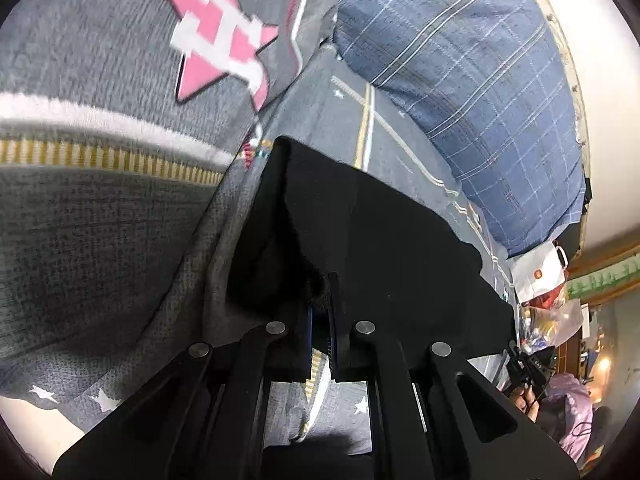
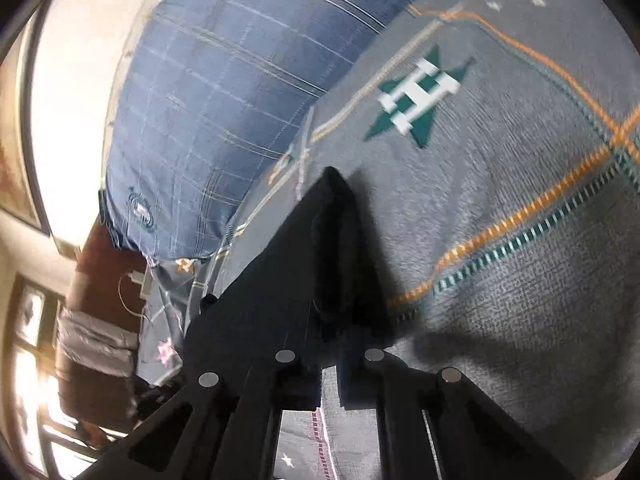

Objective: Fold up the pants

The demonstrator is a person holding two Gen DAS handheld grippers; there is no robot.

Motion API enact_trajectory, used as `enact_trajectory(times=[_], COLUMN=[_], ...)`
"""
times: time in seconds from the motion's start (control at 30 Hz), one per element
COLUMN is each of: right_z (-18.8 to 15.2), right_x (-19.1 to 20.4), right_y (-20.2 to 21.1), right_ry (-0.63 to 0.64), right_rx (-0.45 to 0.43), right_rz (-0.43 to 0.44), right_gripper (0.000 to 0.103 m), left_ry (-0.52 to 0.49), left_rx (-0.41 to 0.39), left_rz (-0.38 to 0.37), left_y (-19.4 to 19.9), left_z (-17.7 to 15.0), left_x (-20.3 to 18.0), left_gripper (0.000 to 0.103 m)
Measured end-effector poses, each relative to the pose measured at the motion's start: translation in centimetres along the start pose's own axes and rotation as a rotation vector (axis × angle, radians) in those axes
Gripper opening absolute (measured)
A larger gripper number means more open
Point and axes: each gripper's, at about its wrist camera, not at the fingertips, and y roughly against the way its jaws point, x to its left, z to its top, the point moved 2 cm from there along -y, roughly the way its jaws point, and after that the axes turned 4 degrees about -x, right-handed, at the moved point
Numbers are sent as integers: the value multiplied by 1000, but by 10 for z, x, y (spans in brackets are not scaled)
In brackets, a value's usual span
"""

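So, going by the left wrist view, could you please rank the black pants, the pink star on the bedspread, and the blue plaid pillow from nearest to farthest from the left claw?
1. Black pants: pinched in the left claw, straight ahead.
2. Pink star: printed on the grey bedspread, up and to the left.
3. Blue plaid pillow: beyond the pants, upper right, by the wall.

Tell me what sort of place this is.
Most likely a bedroom: the black pants are held over a bed with a grey star-patterned bedsheet, and a blue plaid pillow lies against the wall.
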Motion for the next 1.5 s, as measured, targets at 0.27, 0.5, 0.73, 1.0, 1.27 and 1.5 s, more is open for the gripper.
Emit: enact_trajectory(times=[0.27,0.5,0.73,1.0,1.27,1.5], right_z=[-2,-9,-5,13,-30,-9], right_x=[6,-8,-22,2,77,67], right_y=[17,4,-4,40,-30,-32], right_ry=[34,48,-1,135,711,620], right_rx=[-30,3,10,-178,79,94], right_rz=[46,-20,-70,-345,-343,-415], right_gripper=[4,4,4,6,7,7], left_ry=[-16,-45,-56,-172,-465,-510], left_rx=[-42,28,41,-97,243,156], left_rz=[-84,41,104,110,147,201], left_y=[27,-2,-2,38,-45,-26], left_z=[0,-10,-8,-2,-27,-2], left_x=[-5,10,10,-19,-50,-75], left_gripper=[4,4,13,17,17,18])
